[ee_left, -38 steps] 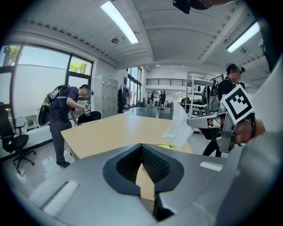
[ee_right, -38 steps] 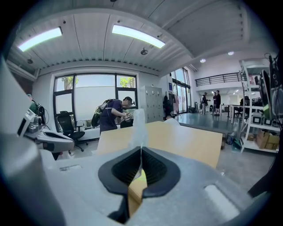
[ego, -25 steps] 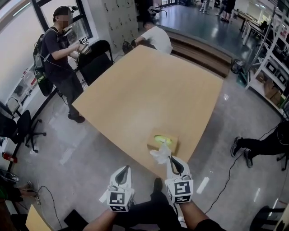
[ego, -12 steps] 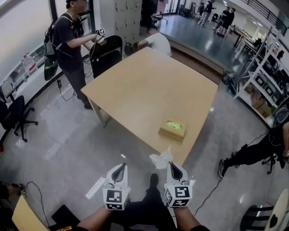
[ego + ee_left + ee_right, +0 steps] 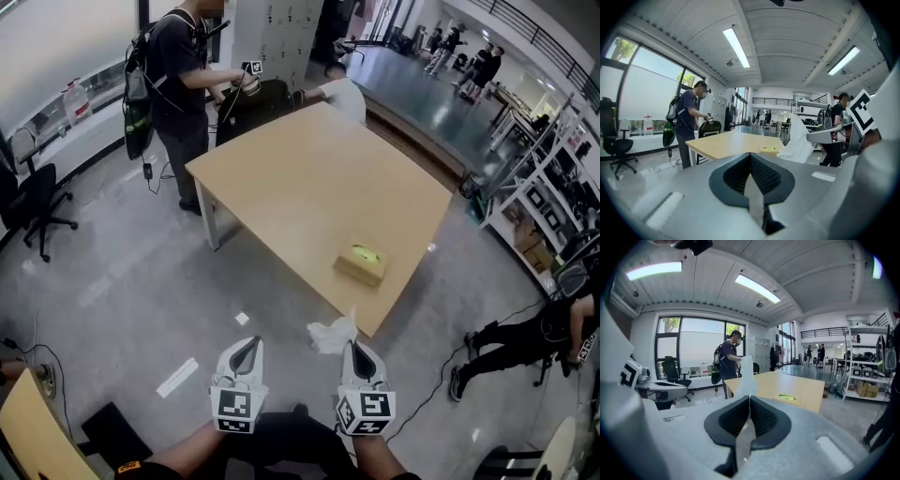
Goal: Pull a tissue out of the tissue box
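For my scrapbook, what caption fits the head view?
Right gripper holds a tissue; the tissue box sits on the table.

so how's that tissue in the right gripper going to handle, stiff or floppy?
Likely floppy: the tissue bunches in crumpled folds beyond the right gripper, whose jaws pinch one edge. Probably very light, so air would sway it. Looks thin; a hard tug could tear it.
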